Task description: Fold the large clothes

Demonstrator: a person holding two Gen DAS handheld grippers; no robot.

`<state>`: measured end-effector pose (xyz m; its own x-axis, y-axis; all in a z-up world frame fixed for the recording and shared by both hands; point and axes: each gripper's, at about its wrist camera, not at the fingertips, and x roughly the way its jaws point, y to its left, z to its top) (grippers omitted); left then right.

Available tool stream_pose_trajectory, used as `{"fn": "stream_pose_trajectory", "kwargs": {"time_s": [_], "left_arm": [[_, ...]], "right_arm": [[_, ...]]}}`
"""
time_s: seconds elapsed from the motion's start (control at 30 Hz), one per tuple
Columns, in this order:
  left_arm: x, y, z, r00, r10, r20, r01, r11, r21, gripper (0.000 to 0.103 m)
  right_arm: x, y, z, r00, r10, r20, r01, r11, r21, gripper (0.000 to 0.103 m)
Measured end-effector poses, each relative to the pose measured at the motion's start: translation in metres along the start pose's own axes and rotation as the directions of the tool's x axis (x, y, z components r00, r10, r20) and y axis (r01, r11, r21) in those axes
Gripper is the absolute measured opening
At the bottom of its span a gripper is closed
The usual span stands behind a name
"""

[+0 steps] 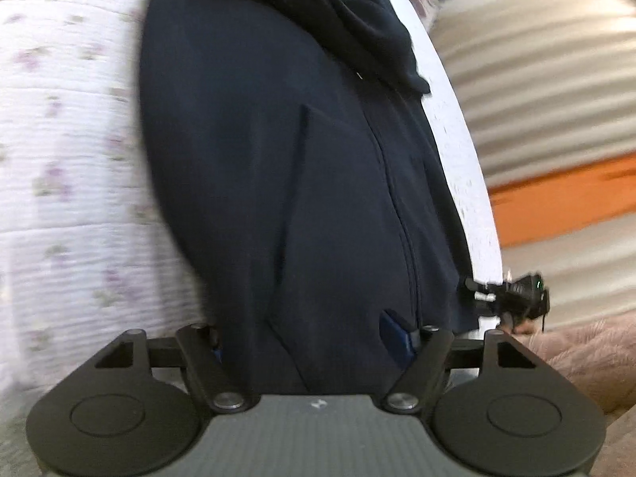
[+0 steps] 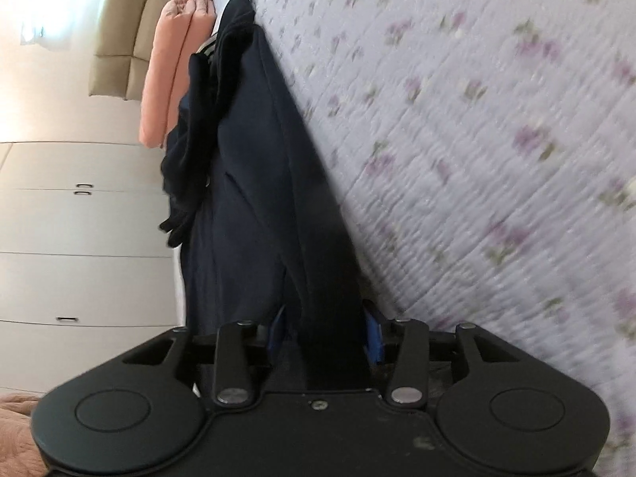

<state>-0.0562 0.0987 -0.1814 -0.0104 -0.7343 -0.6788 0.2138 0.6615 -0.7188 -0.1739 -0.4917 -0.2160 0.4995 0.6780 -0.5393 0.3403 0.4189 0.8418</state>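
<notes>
- While both wrist views blur with motion, I read this as a mid-fold carry: the jacket (image 1: 286, 167) lies along the bed edge on the floral quilt (image 1: 59, 159), and I hold its near hem at two places.
- On my left, the left gripper (image 1: 314, 342) has dark cloth filling the whole gap between its blue pads; I judge it clenched on the jacket, with the zipper (image 1: 401, 218) running away from me just right of centre.
- Past the jacket's right edge in that view, the right gripper (image 1: 512, 294) shows small, at the same hem.
- Seen from its own camera, the right gripper (image 2: 324, 332) pinches a ridge of jacket (image 2: 254, 198) between its pads, so it grasps the cloth too.
- Farther up, the jacket's loose top bunches near a pink pillow (image 2: 167, 79); the quilt (image 2: 477, 159) spreads to the right.
- Next, I judge, both grips must travel together, carrying the hem over the body toward the top, keeping the cloth taut so the fold lands square.
</notes>
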Motion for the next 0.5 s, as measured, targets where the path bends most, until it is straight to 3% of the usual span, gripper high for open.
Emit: {"fn": "stream_pose_trajectory", "kwargs": {"time_s": [0.03, 0.07, 0.1, 0.13, 0.27, 0.4, 0.5], "left_arm": [[0.002, -0.008, -0.001, 0.999, 0.048, -0.001, -0.048, 0.998, 0.046, 0.039], [0.003, -0.012, -0.001, 0.995, 0.104, -0.007, -0.103, 0.992, 0.078, 0.009], [0.003, -0.015, -0.002, 0.99, 0.14, -0.011, -0.138, 0.986, 0.089, 0.01], [-0.001, -0.016, -0.002, 0.992, 0.129, 0.002, -0.129, 0.988, 0.079, 0.009], [-0.032, -0.035, -0.001, 0.986, 0.134, 0.104, -0.149, 0.977, 0.152, 0.009], [-0.067, -0.055, 0.019, 0.973, 0.063, 0.224, -0.099, 0.983, 0.155, 0.009], [-0.09, -0.071, 0.042, 0.95, 0.008, 0.311, -0.058, 0.987, 0.15, 0.009]], "right_arm": [[0.001, 0.005, -0.002, 1.0, -0.019, 0.001, 0.019, 1.0, -0.025, 0.049], [0.0, 0.012, -0.004, 0.998, -0.054, 0.011, 0.055, 0.998, -0.043, 0.027], [-0.002, 0.018, -0.006, 0.996, -0.082, 0.024, 0.083, 0.995, -0.046, 0.022], [-0.005, 0.024, -0.008, 0.995, -0.093, 0.043, 0.095, 0.995, -0.042, 0.021], [-0.033, 0.072, -0.008, 0.983, 0.003, 0.183, 0.022, 0.991, -0.132, 0.018], [-0.053, 0.112, 0.009, 0.958, 0.096, 0.269, -0.044, 0.981, -0.191, 0.018], [-0.057, 0.142, 0.033, 0.938, 0.167, 0.303, -0.104, 0.972, -0.212, 0.018]]}}
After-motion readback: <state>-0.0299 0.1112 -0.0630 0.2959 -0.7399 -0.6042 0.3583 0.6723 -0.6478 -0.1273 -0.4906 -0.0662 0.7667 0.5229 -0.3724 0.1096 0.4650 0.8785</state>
